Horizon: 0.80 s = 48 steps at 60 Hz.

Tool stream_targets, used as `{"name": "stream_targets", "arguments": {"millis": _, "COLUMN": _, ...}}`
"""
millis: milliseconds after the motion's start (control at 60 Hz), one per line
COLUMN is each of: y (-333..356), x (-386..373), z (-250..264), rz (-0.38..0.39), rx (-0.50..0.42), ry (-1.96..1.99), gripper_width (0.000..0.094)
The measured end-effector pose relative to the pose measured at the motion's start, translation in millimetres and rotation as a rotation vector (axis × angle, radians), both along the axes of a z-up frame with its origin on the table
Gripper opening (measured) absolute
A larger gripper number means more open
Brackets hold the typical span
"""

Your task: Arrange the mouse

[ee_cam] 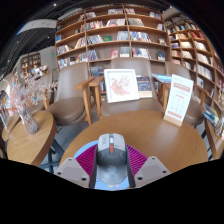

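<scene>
Bookshelves [115, 35] line the room; level over the table [150, 135], the hand-held gripper [110, 170] clamps a mouse [109, 158].

Round wooden table [150, 135], white-and-orange sign card [179, 98] standing at its far right edge

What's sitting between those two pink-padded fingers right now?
A grey computer mouse sits between the gripper's pink pads, on the round wooden table, seen in the gripper view.

The tongs [111, 163] point forward, level and centred. Their two fingers, each with a magenta pad [86, 159] inside, press against a grey mouse [111, 160] held between them.
</scene>
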<state>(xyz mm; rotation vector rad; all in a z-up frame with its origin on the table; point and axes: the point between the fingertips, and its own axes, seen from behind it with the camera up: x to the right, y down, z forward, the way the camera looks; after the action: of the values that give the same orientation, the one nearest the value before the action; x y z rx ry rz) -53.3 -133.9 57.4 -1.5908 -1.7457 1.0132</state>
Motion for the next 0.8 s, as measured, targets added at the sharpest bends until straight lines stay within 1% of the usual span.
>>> {"name": "stream_targets", "arguments": {"millis": 150, "y": -23.3, "x": -3.0, "z": -46.4, "rz": -0.016, "rx": 0.052, "ry": -0.045, "gripper_width": 0.0445}}
{"name": "stream_targets", "arguments": {"millis": 217, "y": -29.4, "x": 3.8, "z": -60.4, "rz": -0.032, "rx": 0.047, "ry": -0.073, "gripper_width": 0.0446}}
{"name": "stream_targets", "arguments": {"millis": 283, "y": -33.9, "x": 5.1, "z": -67.2, "rz": -0.041, "rx": 0.039, "ry": -0.083, "gripper_width": 0.0454}}
{"name": "stream_targets", "arguments": {"millis": 350, "y": -28.4, "x": 2.8, "z": -69.3, "rz": -0.045, "rx": 0.078, "ry": -0.065, "gripper_width": 0.0461}}
{"name": "stream_targets", "arguments": {"millis": 417, "y": -28.3, "x": 2.7, "z": -69.6, "rz": -0.048, "rx": 0.092, "ry": -0.054, "gripper_width": 0.0487}}
{"name": "stream_targets", "arguments": {"millis": 483, "y": -28.1, "x": 1.9, "z": -69.9, "rz": -0.043, "rx": 0.099, "ry": -0.050, "gripper_width": 0.0528}}
{"name": "stream_targets", "arguments": {"millis": 500, "y": -29.1, "x": 1.8, "z": -69.2, "rz": -0.040, "rx": 0.101, "ry": -0.050, "gripper_width": 0.0555}}
{"name": "stream_targets", "arguments": {"millis": 600, "y": -14.6, "x": -1.0, "z": -63.0, "rz": -0.075, "rx": 0.167, "ry": -0.032, "gripper_width": 0.0861}}
{"name": "stream_targets", "arguments": {"millis": 667, "y": -13.0, "x": 2.5, "z": -63.4, "rz": -0.073, "rx": 0.175, "ry": -0.043, "gripper_width": 0.0835}}
{"name": "stream_targets", "arguments": {"millis": 800, "y": -17.4, "x": 24.7, "z": -48.3, "rz": -0.067, "rx": 0.090, "ry": -0.067, "gripper_width": 0.0848}}
